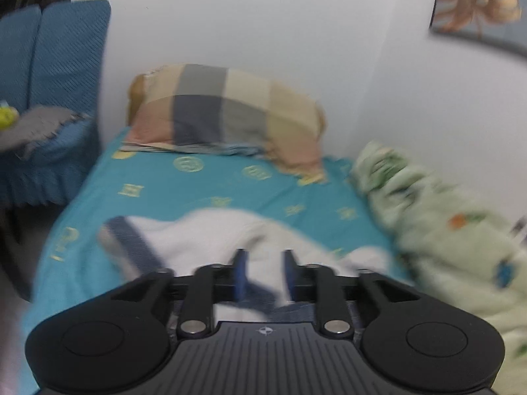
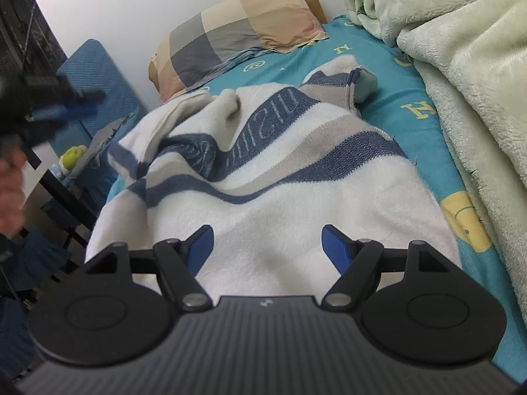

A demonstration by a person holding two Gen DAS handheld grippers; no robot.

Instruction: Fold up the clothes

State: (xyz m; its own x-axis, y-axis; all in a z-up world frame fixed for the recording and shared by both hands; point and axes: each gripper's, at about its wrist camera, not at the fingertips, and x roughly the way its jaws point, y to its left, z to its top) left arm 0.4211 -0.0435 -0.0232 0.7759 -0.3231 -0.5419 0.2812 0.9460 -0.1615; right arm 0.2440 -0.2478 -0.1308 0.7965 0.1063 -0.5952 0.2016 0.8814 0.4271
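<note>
Knitwear first: a white sweater [image 2: 263, 197] with navy and grey stripes lay rumpled on the teal bedsheet [image 2: 411, 108], spreading out directly ahead of and beneath the right gripper [image 2: 266, 247]. That gripper's blue pads [image 2: 336, 247] stood wide apart over the fuzzy white knit, gripping nothing. Off to its left, the left gripper [image 2: 75, 102] hung raised and blurred, a hand [image 2: 10, 194] behind it. From its own camera the left gripper [image 1: 263, 273] showed jaws partly parted with nothing clamped, sweater [image 1: 204, 237] below. Beyond lay a checked pillow [image 2: 237, 36]; a fleecy pale-green blanket [image 2: 467, 65] was heaped on the right.
</note>
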